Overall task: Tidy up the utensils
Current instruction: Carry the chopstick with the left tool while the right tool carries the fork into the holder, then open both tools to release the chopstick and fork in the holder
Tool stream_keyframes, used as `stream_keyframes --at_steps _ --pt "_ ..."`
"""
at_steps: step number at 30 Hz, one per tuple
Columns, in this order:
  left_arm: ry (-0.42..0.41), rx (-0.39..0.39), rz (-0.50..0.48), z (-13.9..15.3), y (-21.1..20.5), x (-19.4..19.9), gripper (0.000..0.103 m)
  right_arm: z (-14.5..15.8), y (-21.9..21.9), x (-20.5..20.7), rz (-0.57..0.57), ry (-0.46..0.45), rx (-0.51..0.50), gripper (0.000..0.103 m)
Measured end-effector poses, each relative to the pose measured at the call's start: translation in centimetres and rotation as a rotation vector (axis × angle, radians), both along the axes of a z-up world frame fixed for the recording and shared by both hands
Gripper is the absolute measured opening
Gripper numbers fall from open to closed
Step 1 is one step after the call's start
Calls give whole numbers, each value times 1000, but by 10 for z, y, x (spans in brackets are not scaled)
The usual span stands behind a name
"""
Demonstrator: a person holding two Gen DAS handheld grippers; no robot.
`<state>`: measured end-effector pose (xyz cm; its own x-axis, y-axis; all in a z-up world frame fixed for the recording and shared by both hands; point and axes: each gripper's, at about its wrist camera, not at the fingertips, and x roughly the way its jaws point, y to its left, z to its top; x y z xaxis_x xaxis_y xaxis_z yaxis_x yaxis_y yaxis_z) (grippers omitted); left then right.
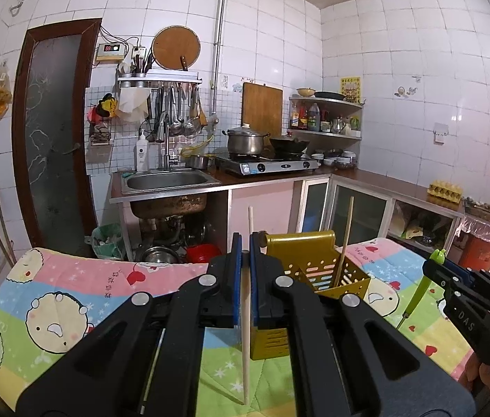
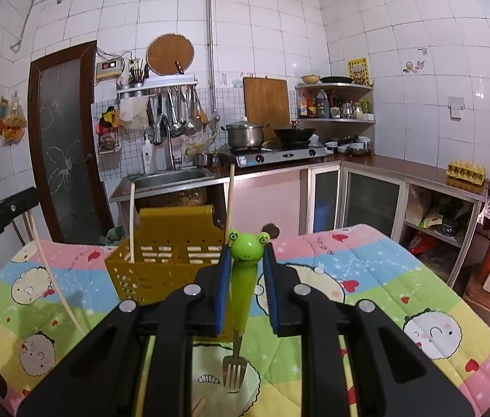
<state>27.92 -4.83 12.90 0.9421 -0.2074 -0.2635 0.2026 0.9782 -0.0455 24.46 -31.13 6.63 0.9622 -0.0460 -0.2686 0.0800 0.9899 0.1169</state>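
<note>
Left gripper [image 1: 245,260]: clamped on a thin, pale wooden chopstick [image 1: 246,330], upright.
Right gripper [image 2: 246,278]: clamped on a frog-headed green fork [image 2: 241,278], tines down.
Blanket [image 2: 366,278]: quilted, cartoon print.
Basket [image 2: 161,260]: perforated yellow plastic, just beyond, two chopsticks standing inside.

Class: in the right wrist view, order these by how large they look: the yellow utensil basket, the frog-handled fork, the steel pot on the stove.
1. Yellow utensil basket
2. Frog-handled fork, enlarged by nearness to the camera
3. Steel pot, far away
</note>
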Motion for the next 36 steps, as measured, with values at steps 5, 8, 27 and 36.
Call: stream_keyframes --at_steps 5,8,27,36 --pt "-20 -14 -6 15 -1 -1 3 18 -1 1 0 -31 2 19" --pt "-26 -27 -21 28 -1 -1 3 32 -1 1 1 -60 3 19" --pt "-165 -52 -36 78 -46 81 3 94 18 97 35 -152 -25 19" --pt "-2 -14 -28 0 -42 121 3 18 11 137 64 61 14 19"
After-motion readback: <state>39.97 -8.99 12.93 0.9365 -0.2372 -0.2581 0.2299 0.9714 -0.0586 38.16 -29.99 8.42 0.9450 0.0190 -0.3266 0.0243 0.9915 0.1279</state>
